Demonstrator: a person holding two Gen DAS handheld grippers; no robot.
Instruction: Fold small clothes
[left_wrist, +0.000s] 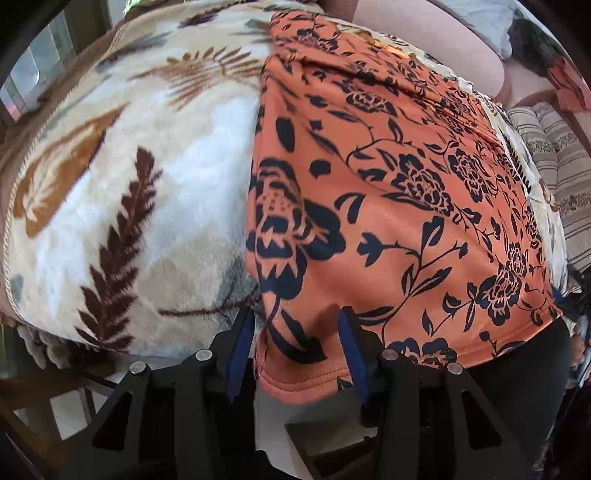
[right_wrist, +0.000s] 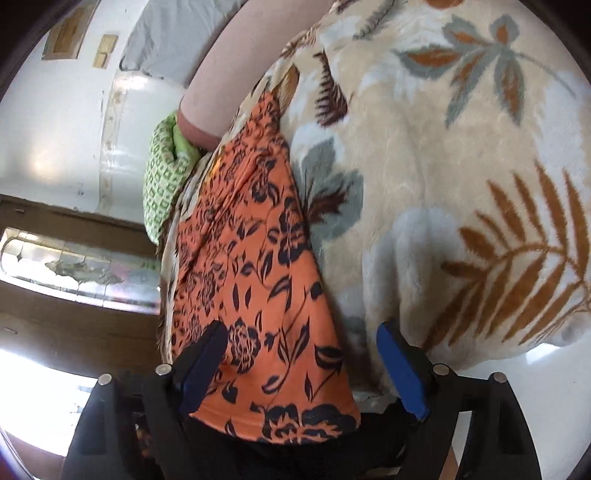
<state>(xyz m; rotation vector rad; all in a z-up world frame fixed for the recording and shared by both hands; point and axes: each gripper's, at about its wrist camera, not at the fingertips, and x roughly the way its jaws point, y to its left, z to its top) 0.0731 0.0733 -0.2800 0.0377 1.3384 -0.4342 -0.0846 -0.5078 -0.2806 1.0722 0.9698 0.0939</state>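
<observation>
An orange garment (left_wrist: 369, 184) with a dark flower print lies flat on a cream fleece blanket (left_wrist: 147, 184) with leaf patterns. Its hemmed near edge hangs over the blanket's front edge. My left gripper (left_wrist: 295, 325) stands open over the garment's near left corner, and the cloth runs between the blue pads (left_wrist: 351, 350) without being pinched. In the right wrist view the same garment (right_wrist: 251, 258) stretches away along the blanket (right_wrist: 443, 184). My right gripper (right_wrist: 301, 343) is wide open astride the garment's near right corner, with its pads clear of the cloth.
A pink padded surface (left_wrist: 424, 40) lies beyond the blanket, with a striped cushion (left_wrist: 554, 166) at the right. A green patterned cloth (right_wrist: 162, 173) sits past the garment's far end. A white wall (right_wrist: 55, 147) and a dark wooden frame (right_wrist: 74, 221) are on the left.
</observation>
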